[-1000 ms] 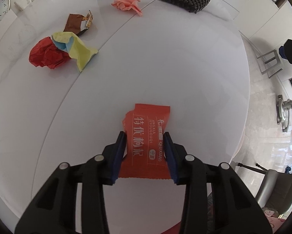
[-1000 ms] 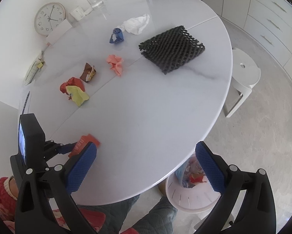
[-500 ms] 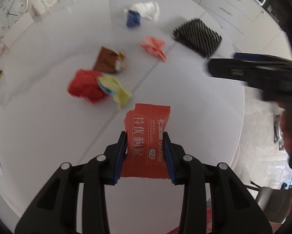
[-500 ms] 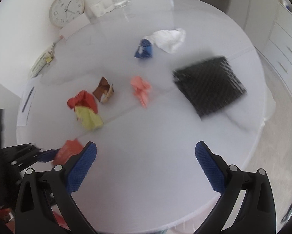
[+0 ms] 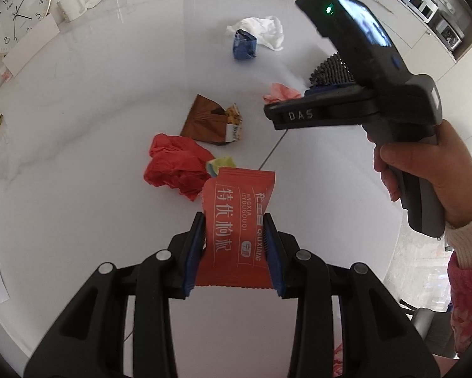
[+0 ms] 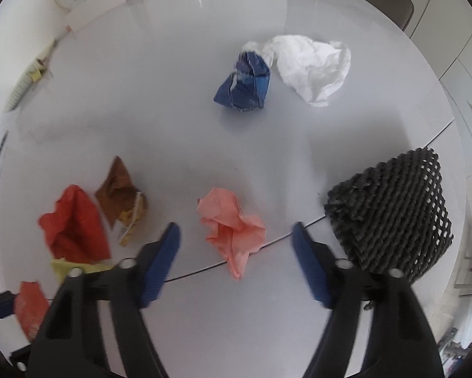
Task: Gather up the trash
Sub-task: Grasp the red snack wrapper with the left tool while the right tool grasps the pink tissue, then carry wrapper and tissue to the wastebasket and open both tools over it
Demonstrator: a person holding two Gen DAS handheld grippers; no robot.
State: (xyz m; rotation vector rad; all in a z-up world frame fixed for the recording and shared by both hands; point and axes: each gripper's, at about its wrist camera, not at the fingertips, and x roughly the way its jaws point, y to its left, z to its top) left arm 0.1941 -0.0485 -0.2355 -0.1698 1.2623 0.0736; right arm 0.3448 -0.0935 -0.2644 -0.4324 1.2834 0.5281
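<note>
Left claw [image 5: 234, 236] clamped on red wrapper [image 5: 236, 220]; right claw [image 6: 236, 249] wide open, empty, above pink paper [image 6: 232, 223] on bench [image 6: 172, 126].

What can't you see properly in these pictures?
- Yellow paper: left wrist view, mostly hidden behind the red wrapper held in the left gripper.
- Black mesh: left wrist view, mostly covered by the right gripper.
- Brown wrapper print: right wrist view, too blurred to read.
</note>
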